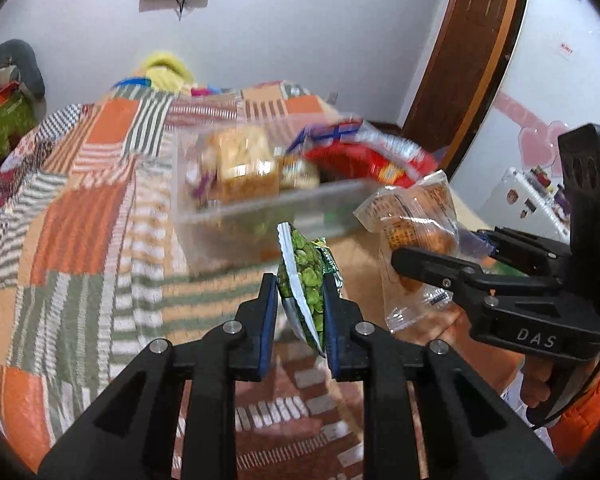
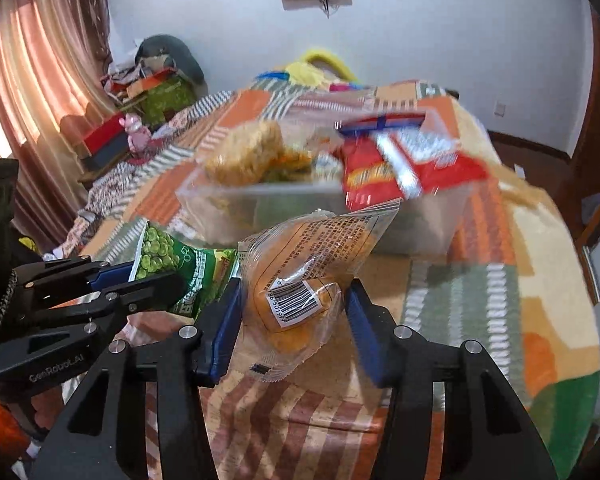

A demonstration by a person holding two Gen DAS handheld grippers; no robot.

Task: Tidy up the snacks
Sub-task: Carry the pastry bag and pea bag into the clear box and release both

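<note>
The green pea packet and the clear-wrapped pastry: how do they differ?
The green pea packet is opaque, printed with peas; the clear-wrapped pastry shows its golden contents and a barcode label. The packet is flat and thin; the pastry looks plump. The left hand-held gripper pinches the packet; the right hand-held gripper holds the pastry. Both are held above the patchwork blanket.

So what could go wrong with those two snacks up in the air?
1. The left hand-held gripper pinches only the edge of the green pea packet, so it might slip out.
2. The clear bin already looks heaped, with the red bag hanging over its rim; adding the bun packet could push something off.
</note>
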